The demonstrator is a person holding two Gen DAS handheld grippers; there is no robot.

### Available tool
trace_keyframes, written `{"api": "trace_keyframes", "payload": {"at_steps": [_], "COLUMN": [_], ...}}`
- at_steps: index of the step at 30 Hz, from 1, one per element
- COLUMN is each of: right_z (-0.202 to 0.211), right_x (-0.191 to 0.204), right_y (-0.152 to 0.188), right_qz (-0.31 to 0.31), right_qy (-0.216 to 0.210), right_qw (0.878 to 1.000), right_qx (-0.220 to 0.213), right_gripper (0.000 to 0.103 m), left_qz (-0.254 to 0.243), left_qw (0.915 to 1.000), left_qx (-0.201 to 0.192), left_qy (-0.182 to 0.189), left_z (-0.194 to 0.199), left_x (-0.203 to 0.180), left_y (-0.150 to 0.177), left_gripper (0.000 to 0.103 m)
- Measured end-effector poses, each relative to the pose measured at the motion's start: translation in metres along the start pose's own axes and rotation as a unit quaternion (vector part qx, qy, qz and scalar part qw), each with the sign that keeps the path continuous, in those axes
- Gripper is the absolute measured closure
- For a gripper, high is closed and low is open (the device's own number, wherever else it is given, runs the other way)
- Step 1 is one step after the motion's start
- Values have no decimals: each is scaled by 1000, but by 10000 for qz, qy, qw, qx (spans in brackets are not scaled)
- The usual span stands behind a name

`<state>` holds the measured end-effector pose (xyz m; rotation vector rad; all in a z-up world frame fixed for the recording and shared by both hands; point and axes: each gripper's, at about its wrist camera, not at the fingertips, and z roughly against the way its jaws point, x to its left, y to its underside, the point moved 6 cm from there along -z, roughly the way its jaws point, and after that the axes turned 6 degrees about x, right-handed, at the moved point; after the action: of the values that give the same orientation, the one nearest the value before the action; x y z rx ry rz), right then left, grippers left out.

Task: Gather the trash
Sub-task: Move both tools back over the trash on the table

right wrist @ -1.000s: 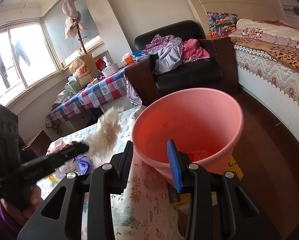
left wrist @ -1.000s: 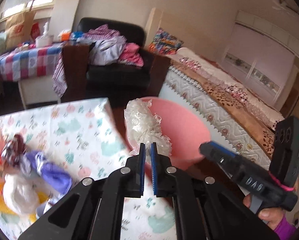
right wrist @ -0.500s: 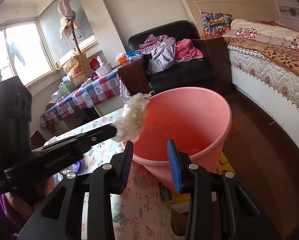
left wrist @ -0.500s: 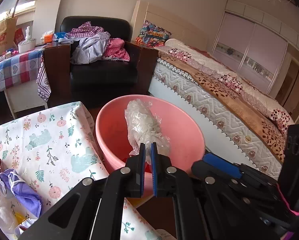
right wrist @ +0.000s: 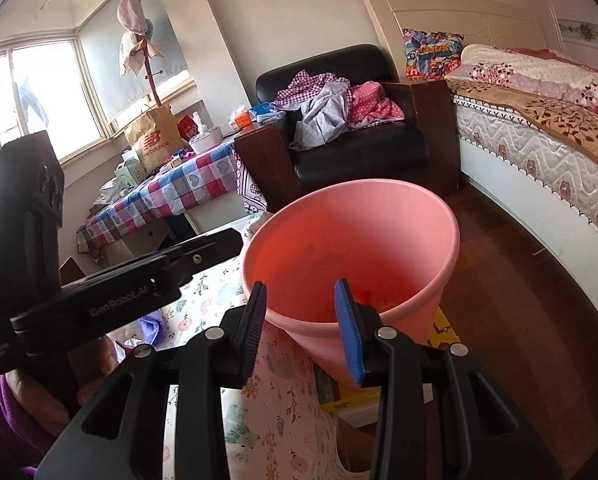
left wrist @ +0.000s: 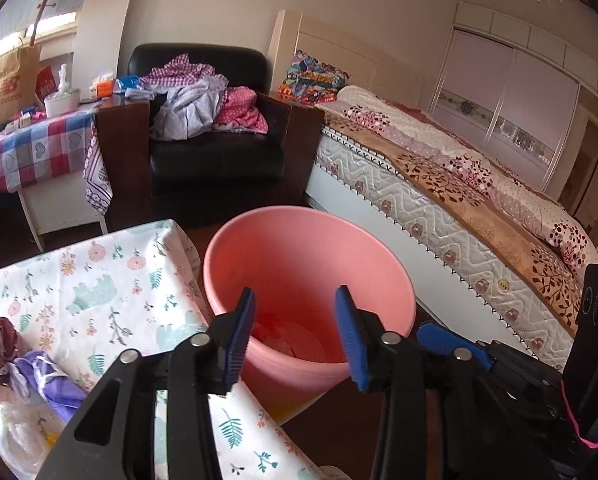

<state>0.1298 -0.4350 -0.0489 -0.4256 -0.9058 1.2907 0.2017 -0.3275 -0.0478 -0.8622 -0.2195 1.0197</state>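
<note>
A pink bucket [left wrist: 307,256] stands on the floor beside the floral-cloth table [left wrist: 99,280]. My left gripper [left wrist: 295,300] hangs over the bucket's near rim. Its jaws are opening and nothing is between them. Pale crumpled plastic [left wrist: 287,336] lies at the bucket's bottom. More trash is on the table's left: a purple wrapper [left wrist: 55,380], a white bag [left wrist: 15,432] and a dark red wrapper [left wrist: 3,332]. My right gripper [right wrist: 301,292] stands open at the bucket's [right wrist: 359,240] near rim, with no pad pressing on it. In the right wrist view the left gripper [right wrist: 219,240] reaches in from the left.
A black armchair [left wrist: 215,152] heaped with clothes stands behind the bucket. A bed [left wrist: 459,184] runs along the right, and a checked-cloth table [left wrist: 31,148] with a paper bag is at the far left. A yellow box [right wrist: 443,332] lies under the bucket's side on the dark wood floor [right wrist: 519,320].
My left gripper carried the clear plastic wad from the table's edge to above the bucket, then opened. The wad is gone from its jaws. The right gripper has kept still.
</note>
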Motion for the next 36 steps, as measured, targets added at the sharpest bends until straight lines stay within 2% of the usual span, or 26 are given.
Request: {"api": "trace_keyframes", "payload": {"at_steps": [8, 13, 17, 24, 29, 36], "right_z": [11, 9, 3, -12, -25, -45], "right_x": [34, 71, 102, 146, 167, 189], "right_y": [2, 13, 22, 44, 59, 75], "right_qz": [313, 618, 829, 1092, 1236, 1475], "right_qy": [-165, -359, -542, -805, -914, -988], "right_qw": [9994, 9974, 9950, 9898, 9855, 9769], "right_qx": [-52, 50, 154, 430, 725, 1191], "right_gripper": [67, 67, 67, 67, 67, 67], "left_qz": [131, 42, -45, -112, 184, 796], "left_qw": [9995, 9974, 9931, 9854, 9810, 9783], "left_qx": [-213, -424, -546, -501, -372, -155], "left_qy": [-196, -586, -1036, -1626, -1894, -1905], "left_z": [47, 88, 121, 170, 198, 208], "left_x": [19, 44, 68, 114, 153, 193], "left_y": [10, 32, 55, 106, 145, 174], "left_gripper": [58, 58, 58, 58, 56, 56]}}
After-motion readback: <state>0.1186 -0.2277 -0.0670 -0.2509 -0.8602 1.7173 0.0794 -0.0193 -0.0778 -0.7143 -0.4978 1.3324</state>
